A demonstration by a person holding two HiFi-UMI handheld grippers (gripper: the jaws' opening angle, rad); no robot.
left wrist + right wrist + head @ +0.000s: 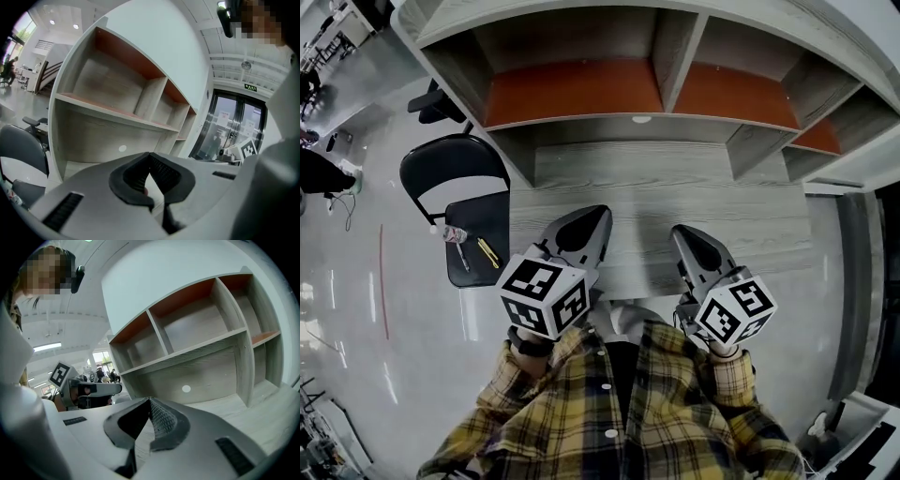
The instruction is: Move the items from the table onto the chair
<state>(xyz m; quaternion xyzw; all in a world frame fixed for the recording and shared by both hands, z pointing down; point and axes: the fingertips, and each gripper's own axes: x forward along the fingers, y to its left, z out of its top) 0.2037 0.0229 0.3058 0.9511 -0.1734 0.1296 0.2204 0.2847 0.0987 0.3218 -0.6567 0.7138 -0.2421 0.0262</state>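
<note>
items [455, 233] lie on the chair [492, 217], tabletop [675, 187] bare; left tongs [602, 212] and right tongs [679, 231] both closed, empty. task looks finished, nothing left to fetch.

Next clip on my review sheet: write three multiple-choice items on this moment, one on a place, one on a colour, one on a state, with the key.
1. Where do the small items lie?
A. on the table top
B. on the seat of the chair
C. in a shelf compartment

2. What colour is the chair?
A. white
B. red
C. black

3. How do the jaws of the left gripper and the right gripper stand?
A. both shut, nothing between them
B. both wide open
C. left shut on a bottle

Key: 1 B, the head view shows them on the seat beside the table. 2 C, its back and seat are black. 3 A, each gripper view shows the pads meeting with nothing held.
</note>
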